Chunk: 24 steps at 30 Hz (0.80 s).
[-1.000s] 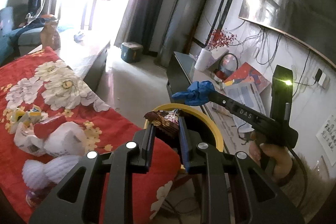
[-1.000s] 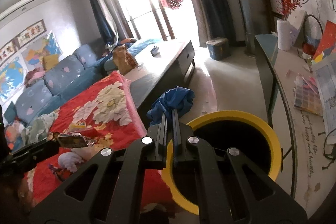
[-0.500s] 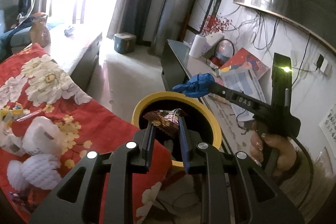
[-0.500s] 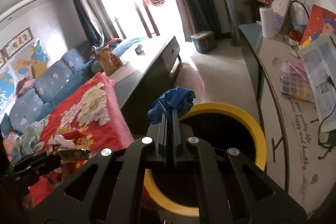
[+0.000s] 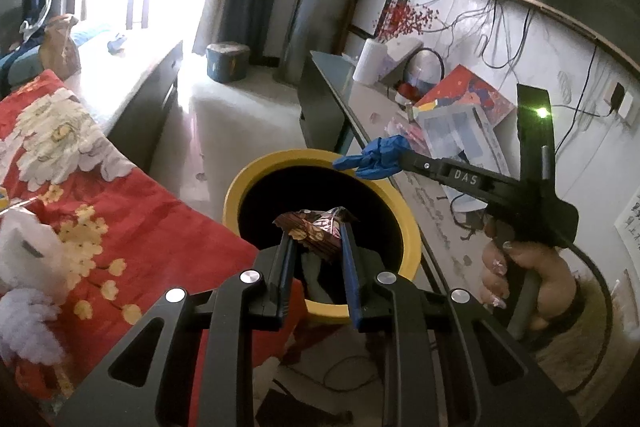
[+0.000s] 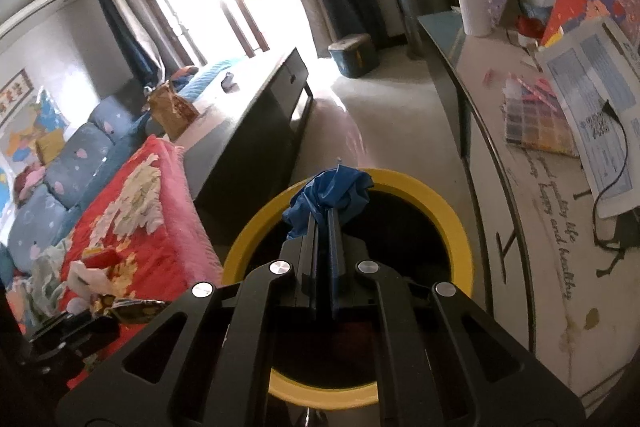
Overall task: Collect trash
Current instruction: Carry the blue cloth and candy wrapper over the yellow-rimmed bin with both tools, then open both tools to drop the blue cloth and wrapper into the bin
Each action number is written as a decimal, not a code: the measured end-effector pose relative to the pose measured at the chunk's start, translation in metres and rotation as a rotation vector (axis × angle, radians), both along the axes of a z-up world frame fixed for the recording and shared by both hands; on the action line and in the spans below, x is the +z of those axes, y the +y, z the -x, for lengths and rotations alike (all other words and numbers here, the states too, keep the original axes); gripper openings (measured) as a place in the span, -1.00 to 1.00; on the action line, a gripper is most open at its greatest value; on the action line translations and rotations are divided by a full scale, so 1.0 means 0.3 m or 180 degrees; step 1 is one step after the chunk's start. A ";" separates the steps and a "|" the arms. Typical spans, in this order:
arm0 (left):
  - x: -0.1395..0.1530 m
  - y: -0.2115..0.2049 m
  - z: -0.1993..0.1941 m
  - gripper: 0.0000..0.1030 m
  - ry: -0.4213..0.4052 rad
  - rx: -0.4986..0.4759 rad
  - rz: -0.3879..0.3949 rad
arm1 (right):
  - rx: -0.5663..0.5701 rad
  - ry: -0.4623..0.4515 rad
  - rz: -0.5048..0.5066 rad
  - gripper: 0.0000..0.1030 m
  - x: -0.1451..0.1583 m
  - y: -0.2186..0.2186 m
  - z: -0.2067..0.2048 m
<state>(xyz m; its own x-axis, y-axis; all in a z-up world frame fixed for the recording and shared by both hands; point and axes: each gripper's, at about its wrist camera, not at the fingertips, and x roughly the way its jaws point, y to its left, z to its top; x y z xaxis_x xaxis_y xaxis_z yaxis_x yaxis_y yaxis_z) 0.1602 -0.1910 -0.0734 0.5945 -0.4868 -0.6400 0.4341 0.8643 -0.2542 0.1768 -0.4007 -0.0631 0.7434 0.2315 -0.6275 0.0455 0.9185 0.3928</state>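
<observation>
A yellow-rimmed black bin [image 5: 404,215] stands between the red-covered table and a glass side table; it also shows in the right wrist view [image 6: 456,223]. My left gripper [image 5: 316,231] is shut on a brown snack wrapper [image 5: 314,231] and holds it over the bin's mouth. My right gripper [image 6: 325,215] is shut on a crumpled blue glove [image 6: 332,191] above the bin's far rim. The right gripper with the blue glove [image 5: 378,155] also shows in the left wrist view, at the bin's rim.
A red floral cloth [image 5: 132,215] covers the table at left, with white tissue and wrappers [image 5: 28,255] on it. A glass side table [image 6: 532,211] with papers stands at right. A dark cabinet [image 6: 256,123] and a sofa [image 6: 52,179] lie beyond.
Both grippers have moved forward and over the bin; the wrapper now hangs above its mouth and the glove above its rim. Both stay shut on their loads.
</observation>
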 end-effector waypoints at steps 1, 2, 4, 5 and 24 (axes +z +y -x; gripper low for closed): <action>-0.008 -0.010 -0.006 -0.59 0.0014 -0.0012 -0.0022 | -0.0001 0.0027 0.0005 -0.96 -0.007 -0.003 -0.003; -0.015 -0.020 -0.010 -0.59 0.0023 -0.0025 -0.0042 | -0.0013 0.0061 0.0012 -0.96 -0.017 -0.009 -0.007; -0.033 -0.038 -0.017 -0.59 0.0042 -0.0054 -0.0084 | -0.0023 0.0114 -0.0003 -0.96 -0.035 -0.017 -0.011; -0.040 -0.046 -0.021 -0.59 0.0051 -0.0069 -0.0100 | -0.0027 0.0130 -0.0003 -0.96 -0.041 -0.020 -0.011; -0.123 -0.076 -0.089 0.61 0.0168 0.0074 -0.0159 | -0.0245 0.0136 -0.0088 -0.16 -0.055 -0.070 -0.001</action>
